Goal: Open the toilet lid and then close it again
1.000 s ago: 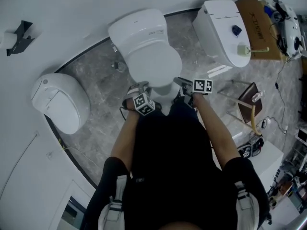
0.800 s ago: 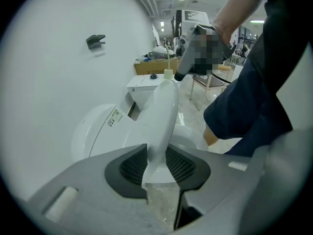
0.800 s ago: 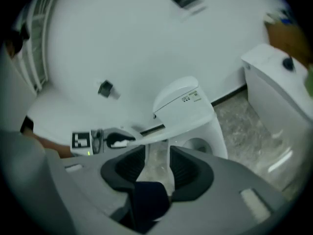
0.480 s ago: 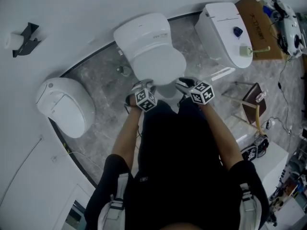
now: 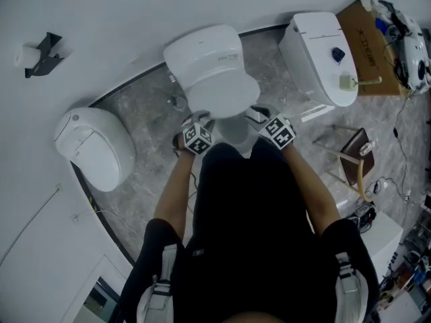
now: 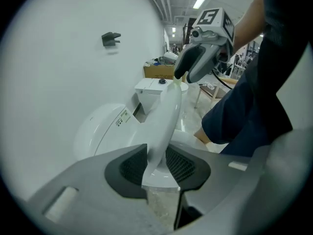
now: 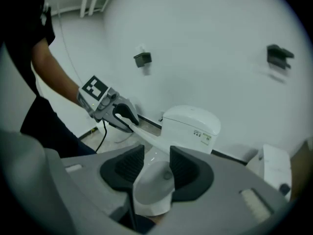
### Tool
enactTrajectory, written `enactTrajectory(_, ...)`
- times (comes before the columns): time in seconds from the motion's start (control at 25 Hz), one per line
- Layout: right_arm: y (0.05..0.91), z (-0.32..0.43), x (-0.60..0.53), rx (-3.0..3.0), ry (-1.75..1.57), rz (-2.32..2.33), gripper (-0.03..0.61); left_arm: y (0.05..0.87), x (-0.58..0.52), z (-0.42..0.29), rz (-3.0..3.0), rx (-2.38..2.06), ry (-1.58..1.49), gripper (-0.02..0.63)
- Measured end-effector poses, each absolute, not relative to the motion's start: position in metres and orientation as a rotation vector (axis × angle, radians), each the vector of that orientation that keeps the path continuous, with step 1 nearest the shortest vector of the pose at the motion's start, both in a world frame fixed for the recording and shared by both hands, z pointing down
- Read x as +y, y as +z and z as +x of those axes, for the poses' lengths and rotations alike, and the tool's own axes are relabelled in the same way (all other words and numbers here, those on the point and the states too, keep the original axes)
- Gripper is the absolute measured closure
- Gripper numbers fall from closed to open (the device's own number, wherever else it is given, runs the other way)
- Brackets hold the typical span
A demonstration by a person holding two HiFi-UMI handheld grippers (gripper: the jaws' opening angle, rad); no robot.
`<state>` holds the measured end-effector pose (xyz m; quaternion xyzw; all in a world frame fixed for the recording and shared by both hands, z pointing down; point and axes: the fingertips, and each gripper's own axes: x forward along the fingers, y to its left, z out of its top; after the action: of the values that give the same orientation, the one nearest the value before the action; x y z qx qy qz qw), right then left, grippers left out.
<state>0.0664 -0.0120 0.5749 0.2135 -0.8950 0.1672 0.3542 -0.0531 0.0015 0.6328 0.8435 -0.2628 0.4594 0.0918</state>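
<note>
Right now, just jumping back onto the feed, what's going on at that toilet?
A person stands at the middle toilet with a gripper in each hand. The left gripper and right gripper both pinch the front rim of the lid, one at each front corner, fingers closed on it. The right one's fingers have just eased apart slightly, with the rim between them. The lid looks tilted up, only partway open, and closing it comes later.
</note>
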Motion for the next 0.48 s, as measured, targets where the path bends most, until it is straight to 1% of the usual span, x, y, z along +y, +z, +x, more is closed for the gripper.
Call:
enactTrajectory(0.12, 0.574, 0.062, -0.025, -2.276, 0.241, 0.454, 0.411, 0.63, -0.006, -0.057, 2.451, -0.852, 1.354, 0.485)
enactTrajectory(0.4, 0.586, 0.055, -0.046, -2.175, -0.014, 0.215, 0.413, 0.625, -0.019, -0.063, 2.33, -0.949, 1.332, 0.482)
enactTrajectory(0.44, 0.587, 0.053, -0.047, -2.17, -0.049, 0.184, 0.414, 0.625, -0.021, -0.064, 2.318, -0.96, 1.329, 0.482)
enactTrajectory(0.48, 0.588, 0.05, -0.048, -2.167, -0.08, 0.157, 0.429, 0.625, -0.023, -0.065, 2.306, -0.973, 1.323, 0.482)
